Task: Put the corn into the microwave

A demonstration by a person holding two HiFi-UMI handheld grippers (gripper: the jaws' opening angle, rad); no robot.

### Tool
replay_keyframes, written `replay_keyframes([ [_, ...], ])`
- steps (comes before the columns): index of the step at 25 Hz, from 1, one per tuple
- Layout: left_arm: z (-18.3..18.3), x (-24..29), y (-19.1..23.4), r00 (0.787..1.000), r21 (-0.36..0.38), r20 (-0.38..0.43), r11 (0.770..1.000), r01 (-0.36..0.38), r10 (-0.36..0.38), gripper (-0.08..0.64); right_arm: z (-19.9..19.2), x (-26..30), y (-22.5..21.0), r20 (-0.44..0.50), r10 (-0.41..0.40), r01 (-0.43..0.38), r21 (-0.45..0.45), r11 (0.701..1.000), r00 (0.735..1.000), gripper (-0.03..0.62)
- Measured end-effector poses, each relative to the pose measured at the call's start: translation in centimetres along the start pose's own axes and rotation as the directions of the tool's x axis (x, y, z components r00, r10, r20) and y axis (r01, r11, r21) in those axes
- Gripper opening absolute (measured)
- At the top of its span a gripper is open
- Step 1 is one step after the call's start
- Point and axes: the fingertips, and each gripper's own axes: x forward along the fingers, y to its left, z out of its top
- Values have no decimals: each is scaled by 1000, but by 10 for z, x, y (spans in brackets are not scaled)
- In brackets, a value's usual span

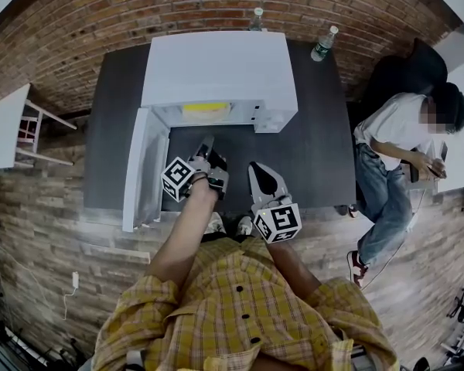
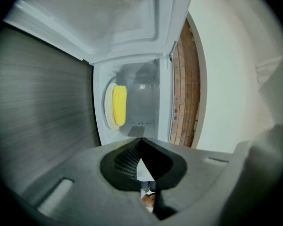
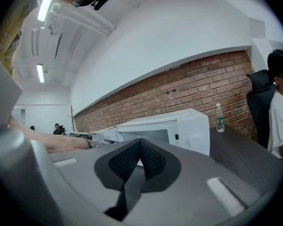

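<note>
The yellow corn (image 1: 205, 110) lies on a white plate (image 2: 108, 111) inside the white microwave (image 1: 216, 68), whose door (image 1: 139, 168) swings open to the left. In the left gripper view the corn (image 2: 119, 105) sits well ahead of the jaws in the open cavity. My left gripper (image 1: 206, 144) hovers over the dark table (image 1: 309, 153) just in front of the opening, shut with nothing between its pads (image 2: 141, 139). My right gripper (image 1: 257, 168) is beside it to the right, nearer the table's front edge, also shut and empty (image 3: 140, 141); it looks at the microwave (image 3: 179, 126) from the side.
Two water bottles (image 1: 323, 43) (image 1: 257, 18) stand behind the microwave by the brick wall. A person (image 1: 402, 145) sits on a black chair right of the table. A small white table (image 1: 8, 126) stands at the far left.
</note>
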Motion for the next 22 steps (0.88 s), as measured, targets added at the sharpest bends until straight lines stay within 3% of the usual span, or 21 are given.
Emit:
replay_keyframes([
  [7,-23,-38,-25,995,198,-98,979,53,-34,0,11,-9,7,21,5,-5,22,1000,1000,2],
  [13,-36,-64,-42,991,386,-129,920,69,-20,0,13,-13,11,24,6,-6,23,1000,1000,2],
  [17,-44,-76,-57,988,554,-151,826,103,-21,0,15,-14,13,20,12,-13,20,1000,1000,0],
  [22,-50,-90,-77,987,746,-159,651,141,-32,2,16,-13,13,22,19,-20,14,1000,1000,2],
])
